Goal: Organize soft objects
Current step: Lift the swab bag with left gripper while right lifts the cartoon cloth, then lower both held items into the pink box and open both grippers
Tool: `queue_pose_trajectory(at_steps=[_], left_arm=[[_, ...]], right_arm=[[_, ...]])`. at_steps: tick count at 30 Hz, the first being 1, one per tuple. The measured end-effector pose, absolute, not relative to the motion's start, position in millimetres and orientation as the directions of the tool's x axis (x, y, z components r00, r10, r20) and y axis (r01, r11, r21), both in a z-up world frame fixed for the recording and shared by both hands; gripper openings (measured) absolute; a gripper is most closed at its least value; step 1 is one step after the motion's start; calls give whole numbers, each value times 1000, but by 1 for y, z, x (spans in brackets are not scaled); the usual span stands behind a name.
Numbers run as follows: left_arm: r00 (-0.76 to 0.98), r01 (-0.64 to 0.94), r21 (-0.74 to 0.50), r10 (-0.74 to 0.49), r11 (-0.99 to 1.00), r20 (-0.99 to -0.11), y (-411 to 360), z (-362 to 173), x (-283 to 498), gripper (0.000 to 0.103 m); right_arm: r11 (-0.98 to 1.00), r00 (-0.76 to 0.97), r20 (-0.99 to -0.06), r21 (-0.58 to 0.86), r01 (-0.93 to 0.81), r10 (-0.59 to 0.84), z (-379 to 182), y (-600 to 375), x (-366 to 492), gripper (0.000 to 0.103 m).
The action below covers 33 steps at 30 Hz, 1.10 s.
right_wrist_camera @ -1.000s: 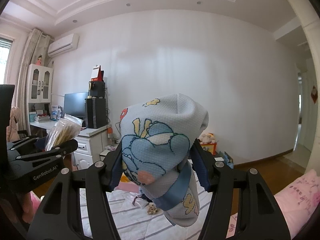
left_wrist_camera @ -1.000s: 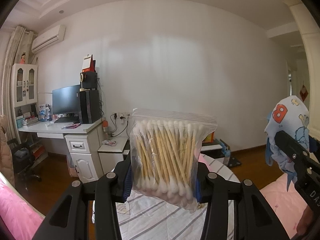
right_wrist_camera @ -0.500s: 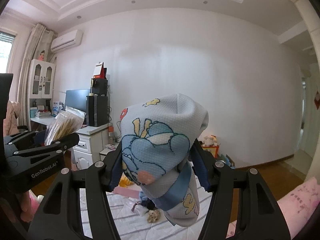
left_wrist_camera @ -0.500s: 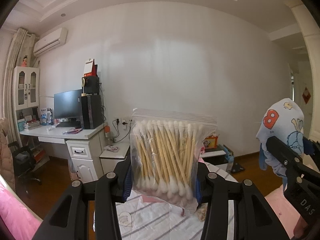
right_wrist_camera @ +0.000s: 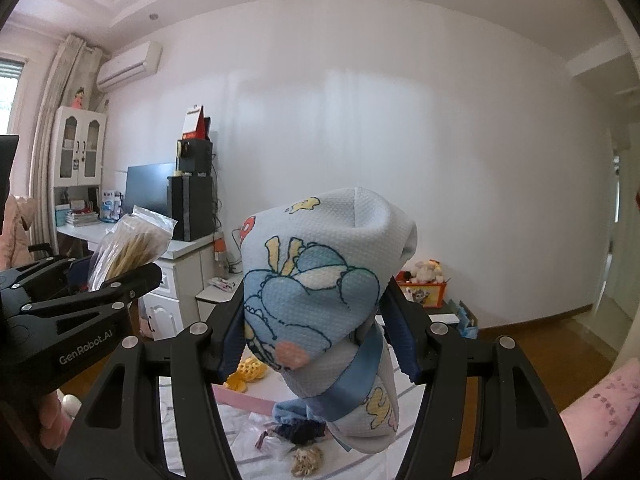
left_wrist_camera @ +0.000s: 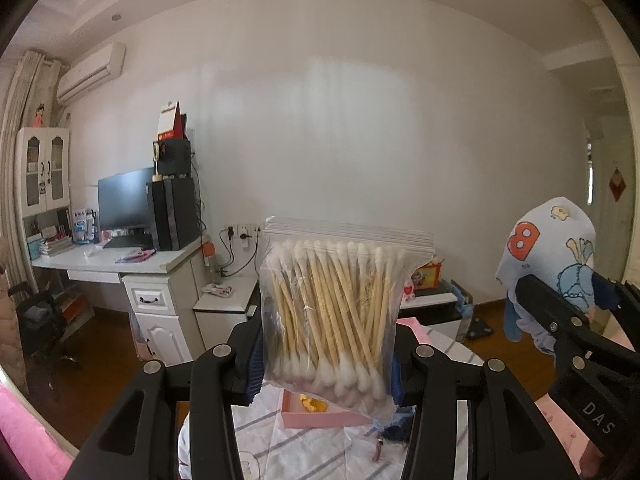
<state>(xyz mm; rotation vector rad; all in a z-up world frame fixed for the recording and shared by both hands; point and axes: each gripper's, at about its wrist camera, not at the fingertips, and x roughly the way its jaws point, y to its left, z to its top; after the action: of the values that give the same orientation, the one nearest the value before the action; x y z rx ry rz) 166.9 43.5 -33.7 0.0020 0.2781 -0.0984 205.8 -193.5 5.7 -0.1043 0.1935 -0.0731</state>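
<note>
- Two soft items held up in the air, one per gripper, above a striped sheet [left_wrist_camera: 304, 456].
- Swab bag [left_wrist_camera: 334, 312]: clear zip bag of wooden cotton swabs, upright, zip edge on top, clamped between the left gripper [left_wrist_camera: 326, 364] pads at its lower half.
- Cloth [right_wrist_camera: 320, 300]: pale blue quilted fabric with cartoon print and blue trim, bunched, gripped by the right gripper [right_wrist_camera: 316, 340]; its tail hangs below the jaws.
- Left view: the cloth [left_wrist_camera: 552, 256] and right gripper [left_wrist_camera: 568, 320] show at the right edge, well apart from the bag.
- Right view: left gripper [right_wrist_camera: 80, 292] with the bag [right_wrist_camera: 128, 248] at the left edge; part of a hand [right_wrist_camera: 52, 420] under it.
- Sheet below: pink box [left_wrist_camera: 320, 412] under the bag, small dark clutter [right_wrist_camera: 296, 432] and a tan scrunchie [right_wrist_camera: 306, 460] under the cloth.
- Background: white desk [left_wrist_camera: 120, 264] with monitor [left_wrist_camera: 124, 200], white wall, wood floor.
</note>
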Motion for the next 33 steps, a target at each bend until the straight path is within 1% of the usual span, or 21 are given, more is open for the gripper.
queue_pose_trajectory(at_steps=[9,16,21,28,33], left_arm=[[931,95,-6,-91,995,-353,32,-37,266,44],[895,94,2,-84,996,-439,16,-40,356,44],[853,114,3,-96,993,-513,6,-46,427,44],[813,100,23,-69,995,-578,-5,-52,522,44],[771,112,-6,-90,994,-630,-9,-65,582,45]], right_arm=[[991,962,-258,-117,61,-89,-14,-206,271,58],[992,942,-326,-117,46,-82,-33,-218,318,58],[994,917,-391,-101,48,-84,-54,-231,348,58],[997,869,-489,-60,49,-73,-88,-252,391,58],[998,835,-546,-40,57,-70,-108,-261,414,59]])
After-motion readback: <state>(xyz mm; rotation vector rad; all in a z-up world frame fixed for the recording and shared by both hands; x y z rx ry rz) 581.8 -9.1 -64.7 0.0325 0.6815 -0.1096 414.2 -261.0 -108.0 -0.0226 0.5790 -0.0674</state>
